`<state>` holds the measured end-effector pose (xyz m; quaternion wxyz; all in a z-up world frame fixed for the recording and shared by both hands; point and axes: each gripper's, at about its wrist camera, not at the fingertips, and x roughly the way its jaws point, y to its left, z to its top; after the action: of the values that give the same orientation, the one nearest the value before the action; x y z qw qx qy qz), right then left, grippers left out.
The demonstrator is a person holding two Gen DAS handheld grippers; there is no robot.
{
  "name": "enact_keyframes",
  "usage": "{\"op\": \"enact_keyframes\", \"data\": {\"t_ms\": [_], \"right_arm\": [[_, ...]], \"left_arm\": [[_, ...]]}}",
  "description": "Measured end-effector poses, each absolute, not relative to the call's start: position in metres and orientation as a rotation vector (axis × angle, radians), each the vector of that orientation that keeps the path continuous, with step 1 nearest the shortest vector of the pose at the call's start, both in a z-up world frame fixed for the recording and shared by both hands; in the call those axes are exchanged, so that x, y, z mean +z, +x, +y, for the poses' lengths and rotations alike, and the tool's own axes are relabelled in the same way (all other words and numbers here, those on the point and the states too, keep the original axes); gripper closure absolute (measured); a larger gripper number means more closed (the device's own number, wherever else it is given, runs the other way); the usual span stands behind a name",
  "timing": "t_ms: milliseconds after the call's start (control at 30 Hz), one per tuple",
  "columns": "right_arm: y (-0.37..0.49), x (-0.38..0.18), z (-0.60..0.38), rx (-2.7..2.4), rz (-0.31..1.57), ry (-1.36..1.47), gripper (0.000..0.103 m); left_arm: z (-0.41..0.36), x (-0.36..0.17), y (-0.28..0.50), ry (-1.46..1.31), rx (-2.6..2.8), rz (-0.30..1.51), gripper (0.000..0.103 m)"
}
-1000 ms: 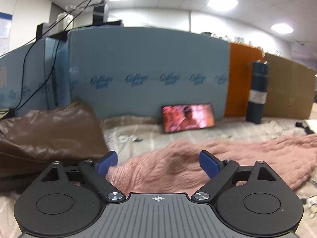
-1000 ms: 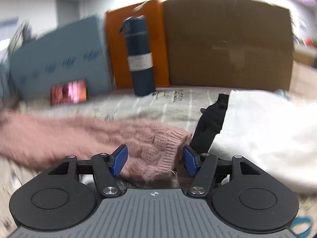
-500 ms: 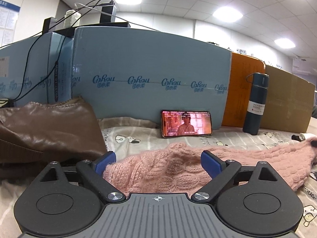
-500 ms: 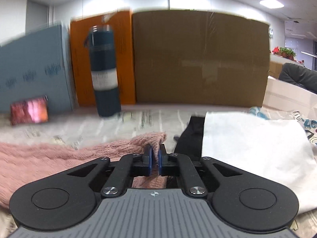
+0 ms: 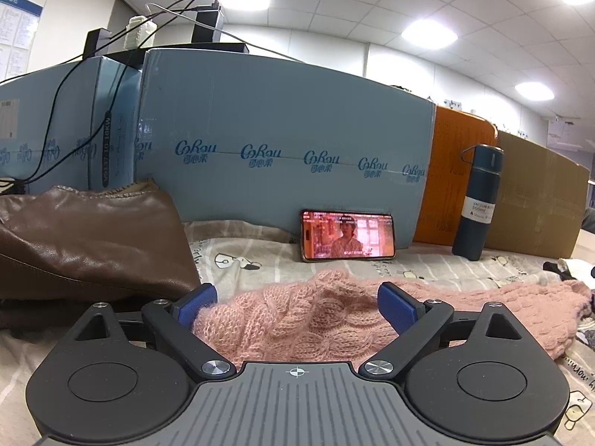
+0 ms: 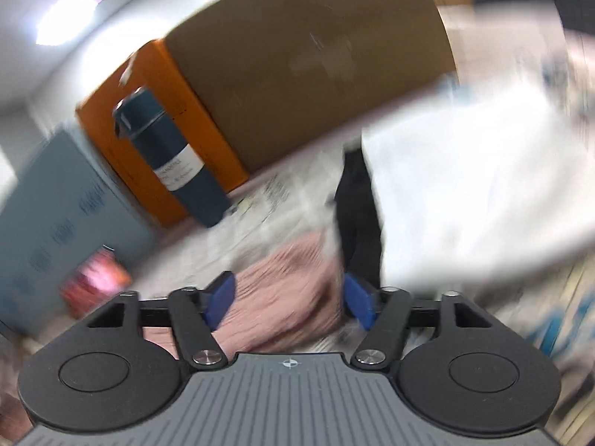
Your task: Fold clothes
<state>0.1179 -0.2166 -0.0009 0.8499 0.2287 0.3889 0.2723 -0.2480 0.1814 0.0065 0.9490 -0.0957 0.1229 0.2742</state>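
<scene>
Folding this pink knit sweater (image 5: 308, 312) looks barely started: it's lying stretched across the sheet-covered surface (image 5: 256, 256), rumpled, one end between the blue pads of the left hand-held gripper (image 5: 296, 303), the other end in front of the right hand-held gripper (image 6: 288, 299). Both have their fingers spread apart, nothing clamped. The right view is tilted and badly blurred, so I can't tell whether its pads touch the knit.

My take on doing it well: chunky knit bunches, so bite into the edge deep enough to catch the full thickness before closing. Grab both ends level, or the fold goes crooked. Keep clear of the brown leather jacket (image 5: 85, 238) on the left and the white garment (image 6: 476, 186) and black cloth (image 6: 357, 200) on the right. Also mind the phone (image 5: 347, 236) and flask (image 5: 478, 204) behind.
</scene>
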Motion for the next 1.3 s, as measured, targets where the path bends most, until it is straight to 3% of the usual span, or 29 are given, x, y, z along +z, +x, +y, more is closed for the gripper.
{"op": "enact_keyframes", "data": {"t_ms": [133, 300, 333, 367, 467, 633, 933, 1300], "right_arm": [[0.122, -0.019, -0.206, 0.583, 0.962, 0.592, 0.037], [0.127, -0.028, -0.192, 0.533, 0.934, 0.649, 0.039], [0.127, -0.029, -0.187, 0.519, 0.917, 0.629, 0.051], [0.127, -0.030, -0.182, 0.504, 0.900, 0.610, 0.073], [0.118, -0.030, -0.169, 0.498, 0.798, 0.511, 0.088], [0.104, -0.015, -0.171, 0.466, 0.583, 0.453, 0.090], [0.077, 0.003, -0.151, 0.617, 0.403, 0.295, 0.090], [0.022, -0.009, -0.069, 0.948, 0.470, -0.021, 0.089]], "left_arm": [[0.181, 0.006, -0.249, -0.202, 0.554, 0.247, 0.008], [0.183, 0.006, -0.250, -0.218, 0.553, 0.242, 0.007], [0.184, 0.006, -0.250, -0.222, 0.553, 0.242, 0.007], [0.184, 0.005, -0.250, -0.226, 0.553, 0.242, 0.007], [0.186, 0.005, -0.251, -0.237, 0.550, 0.240, 0.007], [0.187, 0.005, -0.254, -0.251, 0.541, 0.221, 0.007], [0.187, 0.006, -0.256, -0.253, 0.550, 0.195, 0.007], [0.188, 0.007, -0.261, -0.270, 0.539, 0.170, 0.007]]}}
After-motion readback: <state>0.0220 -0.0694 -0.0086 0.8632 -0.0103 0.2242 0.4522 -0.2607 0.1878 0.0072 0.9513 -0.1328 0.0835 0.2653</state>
